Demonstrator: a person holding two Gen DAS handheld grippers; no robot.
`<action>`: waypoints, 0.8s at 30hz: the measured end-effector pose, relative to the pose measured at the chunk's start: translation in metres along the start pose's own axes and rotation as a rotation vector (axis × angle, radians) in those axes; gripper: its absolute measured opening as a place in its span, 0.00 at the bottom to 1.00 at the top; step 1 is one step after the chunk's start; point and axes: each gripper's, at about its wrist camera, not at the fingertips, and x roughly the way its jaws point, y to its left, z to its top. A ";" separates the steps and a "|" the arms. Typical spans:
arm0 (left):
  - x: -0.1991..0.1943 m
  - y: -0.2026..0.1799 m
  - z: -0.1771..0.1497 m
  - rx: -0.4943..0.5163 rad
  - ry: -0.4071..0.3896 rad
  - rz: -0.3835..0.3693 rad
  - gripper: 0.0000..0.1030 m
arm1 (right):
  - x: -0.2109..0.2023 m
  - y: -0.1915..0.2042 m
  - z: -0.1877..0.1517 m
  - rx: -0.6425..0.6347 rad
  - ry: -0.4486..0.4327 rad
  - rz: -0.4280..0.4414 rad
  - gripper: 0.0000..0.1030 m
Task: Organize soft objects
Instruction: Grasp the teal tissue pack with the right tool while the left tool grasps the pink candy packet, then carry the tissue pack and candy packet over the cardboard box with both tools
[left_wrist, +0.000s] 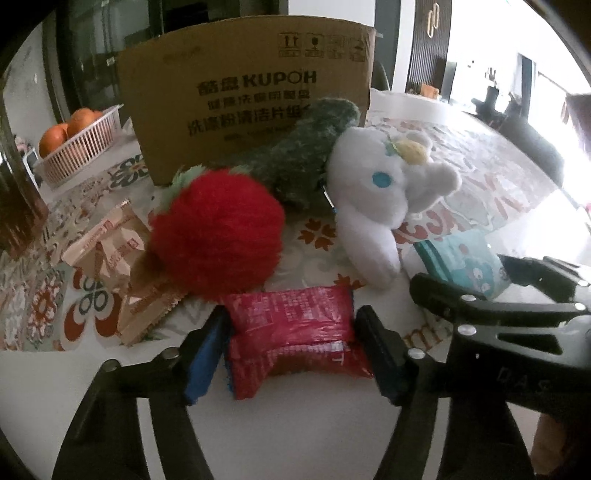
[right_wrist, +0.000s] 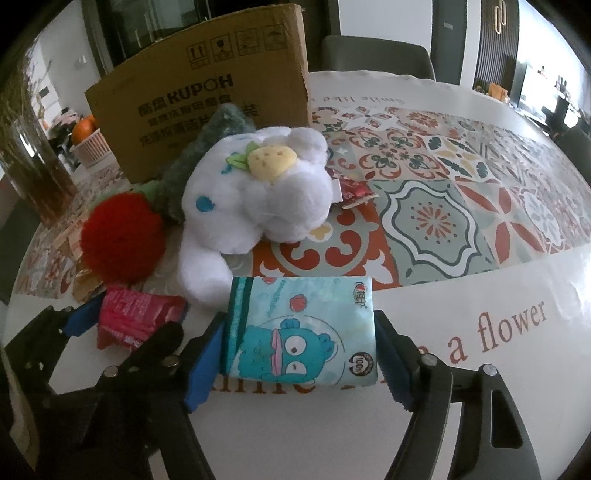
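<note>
- Two claws are down on the table (left_wrist: 314, 424) at once, each set around its own soft pack, so I go through one camera at a time.
- Left wrist view: my left claw (left_wrist: 291, 343) straddles the red packet (left_wrist: 291, 332). Both blue-lined fingers (left_wrist: 205, 350) sit against its short ends and the wrapper looks puckered, so I read it as clamped on the packet, though blur at the contact leaves some doubt.
- Just behind it lies the red pom-pom strawberry (left_wrist: 218, 232), then the green plush (left_wrist: 303, 158) and the white plush (left_wrist: 376, 199), with the cardboard box (left_wrist: 243, 99) upright at the back. Tan sachets (left_wrist: 110, 251) lie to the left, and a basket of oranges (left_wrist: 81, 144) further off.
- Right wrist view: my right claw (right_wrist: 299, 350) holds the blue tissue pack (right_wrist: 303, 332) across its width, pads touching both sides, the pack lying flat on the table near the white plush's foot.
- A small red wrapper (right_wrist: 351, 192) lies beside the white plush, apart from everything I hold.
- Risk, as I judge it: both packs are slick film over soft filling, so a light pinch could let them slide out on the lift.
- The two claws sit very near each other; lifting together could knock their frames.
- The strawberry touches or nearly touches the red packet's far edge, so a forward drag could shove it into the sachets.
</note>
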 end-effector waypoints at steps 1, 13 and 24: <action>-0.001 0.000 -0.001 0.001 -0.002 0.001 0.64 | -0.001 0.000 -0.001 0.000 -0.002 0.000 0.73; -0.017 0.000 -0.009 -0.040 -0.022 -0.002 0.57 | -0.013 -0.004 -0.008 0.008 -0.019 0.001 0.73; -0.056 0.006 -0.005 -0.073 -0.102 0.019 0.56 | -0.046 0.002 -0.009 -0.002 -0.087 0.000 0.73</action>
